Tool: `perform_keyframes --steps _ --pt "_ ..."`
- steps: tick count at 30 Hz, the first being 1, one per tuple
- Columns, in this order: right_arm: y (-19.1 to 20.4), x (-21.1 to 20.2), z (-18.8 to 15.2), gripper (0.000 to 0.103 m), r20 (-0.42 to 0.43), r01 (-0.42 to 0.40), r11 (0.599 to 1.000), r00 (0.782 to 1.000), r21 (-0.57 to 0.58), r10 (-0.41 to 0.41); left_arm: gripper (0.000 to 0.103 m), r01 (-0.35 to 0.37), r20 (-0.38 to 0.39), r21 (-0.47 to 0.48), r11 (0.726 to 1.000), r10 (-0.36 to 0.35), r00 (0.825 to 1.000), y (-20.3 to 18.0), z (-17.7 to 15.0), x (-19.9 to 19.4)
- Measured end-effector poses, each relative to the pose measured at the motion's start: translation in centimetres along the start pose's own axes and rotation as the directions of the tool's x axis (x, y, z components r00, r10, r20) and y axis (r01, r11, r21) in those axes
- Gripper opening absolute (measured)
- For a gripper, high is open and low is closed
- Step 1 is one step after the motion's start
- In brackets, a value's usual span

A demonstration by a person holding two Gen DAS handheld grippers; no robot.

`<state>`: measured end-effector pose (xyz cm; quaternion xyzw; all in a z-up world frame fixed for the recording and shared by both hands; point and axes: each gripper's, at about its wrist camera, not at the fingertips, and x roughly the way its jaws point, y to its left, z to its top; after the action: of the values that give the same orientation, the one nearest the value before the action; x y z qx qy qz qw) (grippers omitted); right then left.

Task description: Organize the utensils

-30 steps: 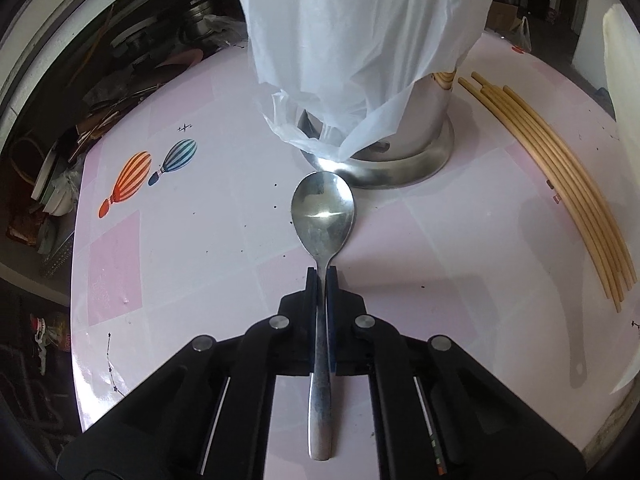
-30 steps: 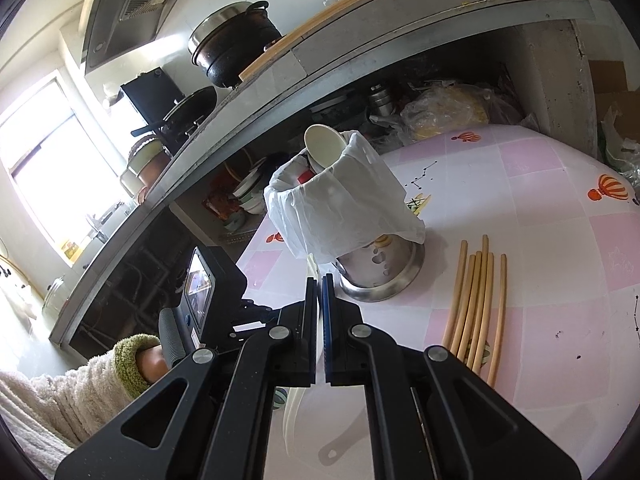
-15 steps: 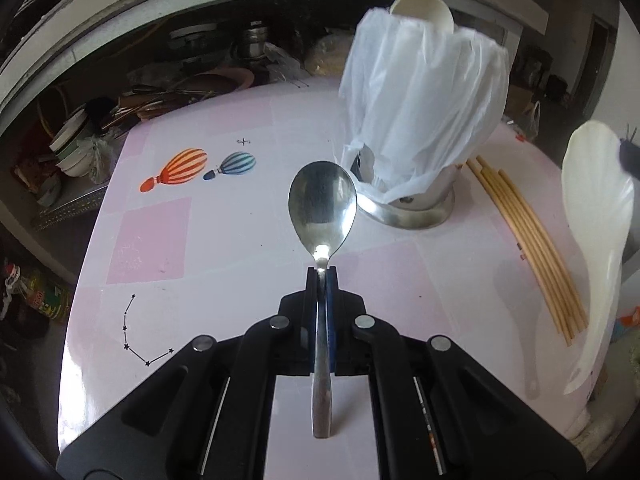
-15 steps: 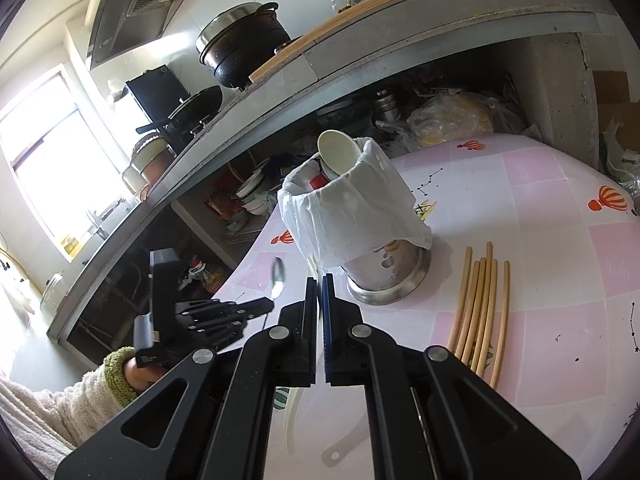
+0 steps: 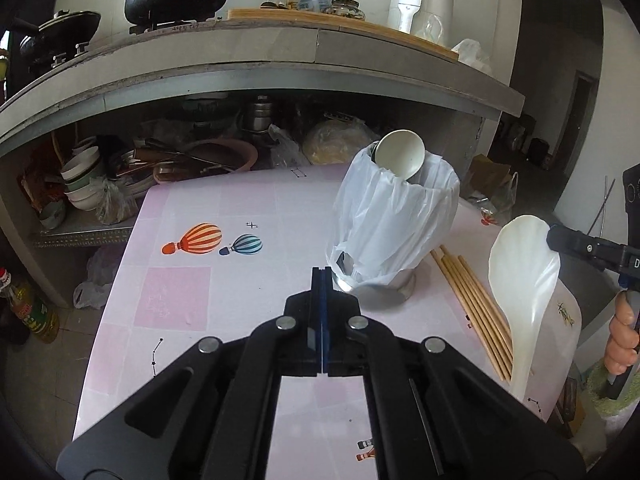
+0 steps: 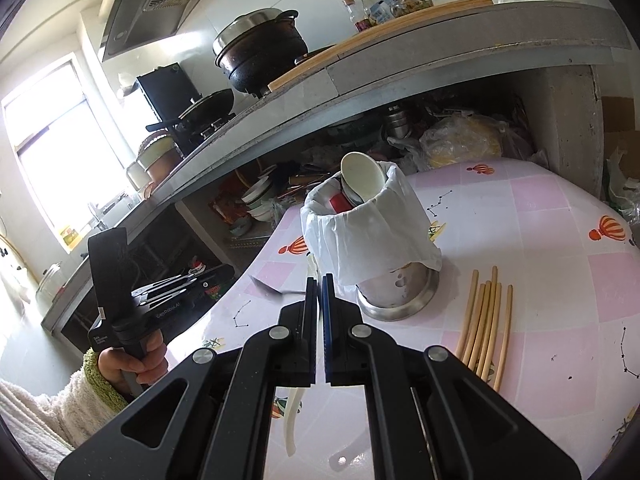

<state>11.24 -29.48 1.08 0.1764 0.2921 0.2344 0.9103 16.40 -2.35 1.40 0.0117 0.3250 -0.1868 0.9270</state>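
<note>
Pink balloon-print cloth covers the table (image 5: 176, 292), under a cluttered kitchen shelf. The bag-lined steel holder (image 5: 396, 232) stands near the table's far right part, with a white ladle (image 5: 400, 152) already in it. Bamboo chopsticks (image 5: 476, 312) lie just beside its base, towards the right edge.

The change is in the left gripper (image 5: 321, 276). Half a second ago it clamped a metal spoon; now its jaws are pressed flat together with nothing between them. In the right wrist view a blurred grey shape, probably the metal spoon (image 6: 266, 286), sits low by the holder's foot; whether it lies on the table cannot be told. It seems to have slipped out, not gone into the holder, so it likely needs picking up again.

The right gripper (image 6: 319, 284) stays clamped on a white rice paddle (image 5: 524, 280), held off the right edge.
</note>
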Motion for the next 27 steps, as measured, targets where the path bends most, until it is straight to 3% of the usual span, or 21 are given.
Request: perform_keyframes --steps 13,16,19,22,24,27 --pt "-0.9 -0.4 -0.2 0.003 0.003 0.008 1.0 1.0 0.016 -0.008 0.0 0.037 -0.122 -0.019 0.999 -0.039 0.992 -0.6 -2.8 3.4" --pt "-1.5 -0.9 -0.5 0.003 0.003 0.019 0.999 1.0 0.026 -0.019 0.0 0.072 -0.134 0.029 0.997 -0.067 0.989 -1.9 -3.7 4.3" --pt "-2.5 -1.6 -0.9 0.003 0.003 0.026 0.998 1.0 0.053 -0.026 0.003 0.109 -0.153 0.14 0.984 -0.087 0.984 -4.2 -4.4 5.6" --pt "-3.7 -2.2 -1.4 0.003 0.001 0.026 0.996 1.0 0.089 -0.026 0.028 0.158 -0.167 0.275 0.948 -0.115 0.979 -6.3 -5.3 7.0" --pt "-4.5 -2.4 -1.5 0.003 0.0 0.029 0.993 1.0 0.111 -0.029 0.033 0.178 -0.175 0.371 0.912 -0.119 0.977 -7.4 -5.6 7.9" --pt "-5.5 -2.7 -1.7 0.003 0.0 0.037 0.99 0.999 0.139 -0.037 0.047 0.253 -0.216 0.49 0.834 -0.164 0.962 -8.8 -5.8 9.1"
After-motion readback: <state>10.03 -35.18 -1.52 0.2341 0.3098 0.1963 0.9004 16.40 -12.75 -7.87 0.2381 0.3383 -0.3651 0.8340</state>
